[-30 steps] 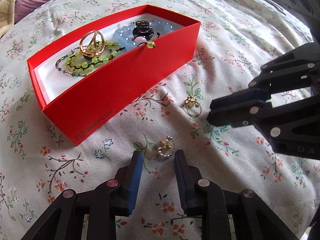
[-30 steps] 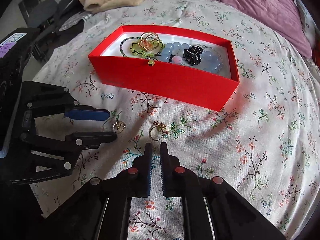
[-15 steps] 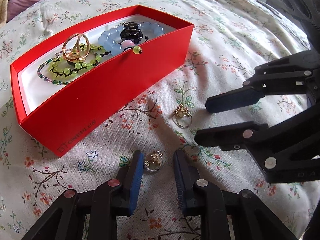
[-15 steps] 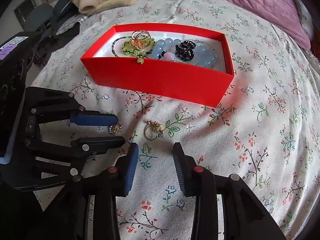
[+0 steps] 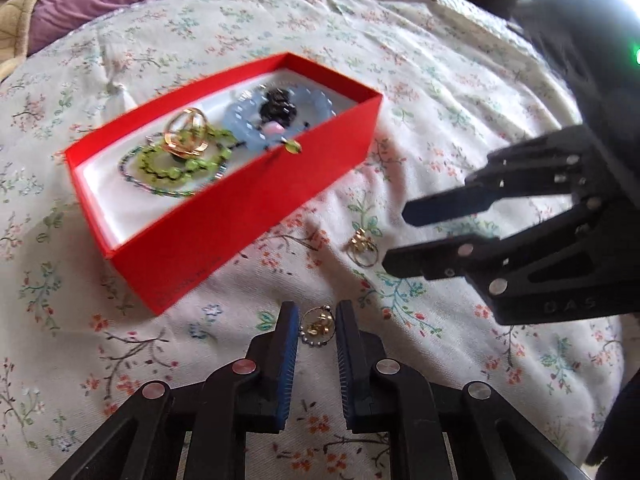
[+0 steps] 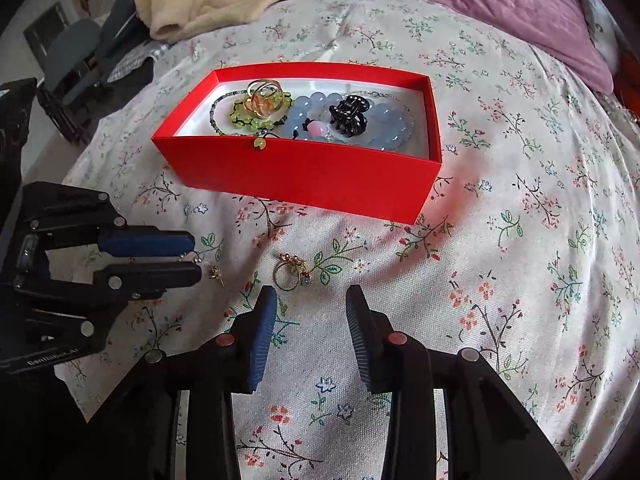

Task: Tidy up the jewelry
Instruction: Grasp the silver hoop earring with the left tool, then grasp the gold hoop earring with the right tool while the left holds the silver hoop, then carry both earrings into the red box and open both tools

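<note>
Left tongs (image 5: 317, 322) apart around a beaded ring (image 5: 316, 327) — right tongs (image 6: 311, 308) apart, near a gold ring (image 6: 291, 271).

Our right gripper (image 6: 310, 300) hangs with fingers wide apart just short of a gold ring (image 6: 291, 271) on the floral bedspread (image 6: 520, 280). To the left, our left gripper (image 6: 192, 258) brackets a small earring (image 6: 215, 273). Beyond sits the red box (image 6: 304, 176) of jewelry.
</note>
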